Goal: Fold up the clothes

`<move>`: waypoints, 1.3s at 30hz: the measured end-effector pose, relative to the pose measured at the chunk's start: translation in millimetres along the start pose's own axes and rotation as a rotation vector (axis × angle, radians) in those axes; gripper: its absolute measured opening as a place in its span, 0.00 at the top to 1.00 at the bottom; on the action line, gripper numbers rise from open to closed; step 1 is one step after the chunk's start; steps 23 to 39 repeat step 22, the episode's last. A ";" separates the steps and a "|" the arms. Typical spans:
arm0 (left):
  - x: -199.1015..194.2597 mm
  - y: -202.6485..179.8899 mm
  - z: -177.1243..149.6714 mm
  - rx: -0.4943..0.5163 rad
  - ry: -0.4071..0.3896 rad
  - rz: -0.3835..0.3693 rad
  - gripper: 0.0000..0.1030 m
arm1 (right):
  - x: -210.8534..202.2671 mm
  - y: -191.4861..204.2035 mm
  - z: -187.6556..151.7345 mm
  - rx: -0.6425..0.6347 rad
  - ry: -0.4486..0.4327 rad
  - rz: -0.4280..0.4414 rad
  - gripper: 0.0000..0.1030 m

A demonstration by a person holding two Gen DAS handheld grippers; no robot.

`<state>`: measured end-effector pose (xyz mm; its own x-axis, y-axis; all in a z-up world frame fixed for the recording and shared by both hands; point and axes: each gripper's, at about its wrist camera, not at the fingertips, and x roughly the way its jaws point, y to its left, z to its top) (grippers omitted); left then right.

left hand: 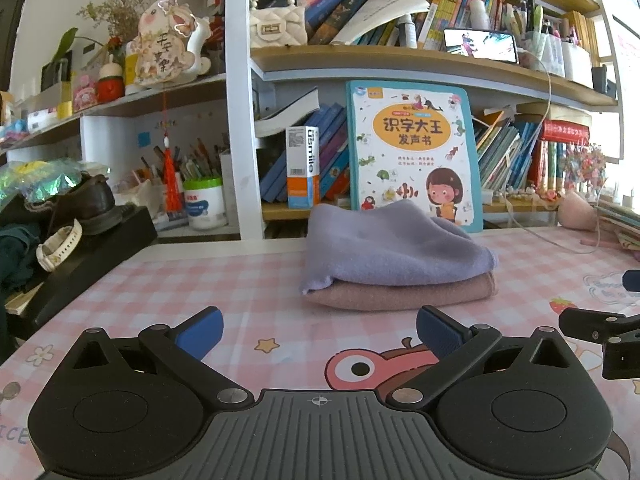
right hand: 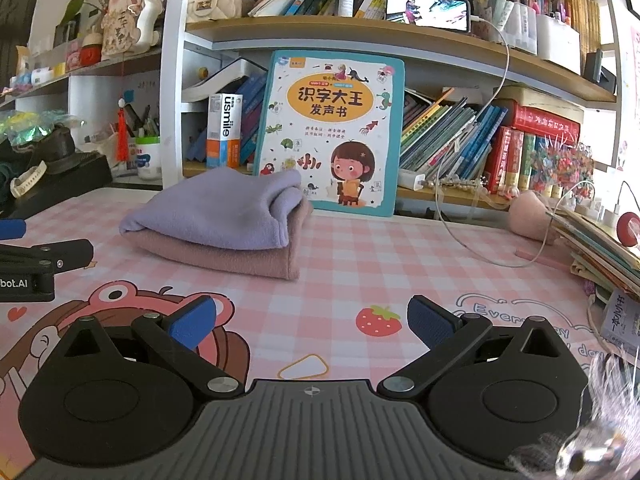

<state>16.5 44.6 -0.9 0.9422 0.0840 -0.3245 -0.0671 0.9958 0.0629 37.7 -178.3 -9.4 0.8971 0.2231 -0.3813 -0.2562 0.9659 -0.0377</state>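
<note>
A folded lavender garment [left hand: 394, 246] lies on top of a folded dusty-pink garment [left hand: 400, 294] at the back of the desk, in front of the bookshelf. The right wrist view shows the same stack, lavender [right hand: 216, 208] over pink [right hand: 240, 258], to the left of centre. My left gripper [left hand: 318, 334] is open, low over the pink checked mat, a short way in front of the stack with nothing between its blue pads. My right gripper [right hand: 312, 322] is open too, empty, nearer the front and to the right of the stack.
A tall children's book [left hand: 412, 152] leans on the shelf just behind the stack. A black box with a watch and shoe [left hand: 80, 232] is at the left edge. Stacked books [right hand: 600, 244], a pink pouch [right hand: 528, 214] and a white cable [right hand: 472, 240] crowd the right side.
</note>
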 end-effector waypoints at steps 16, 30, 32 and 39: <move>0.1 1.2 1.0 -0.006 0.003 -0.005 0.00 | 1.4 0.4 -0.4 -0.003 0.011 0.007 0.00; 0.8 0.1 0.9 -0.005 0.002 -0.004 0.00 | 1.8 0.7 0.0 -0.003 0.015 0.008 0.00; 0.8 0.1 0.9 -0.005 0.002 -0.004 0.00 | 1.8 0.7 0.0 -0.003 0.015 0.008 0.00; 0.8 0.1 0.9 -0.005 0.002 -0.004 0.00 | 1.8 0.7 0.0 -0.003 0.015 0.008 0.00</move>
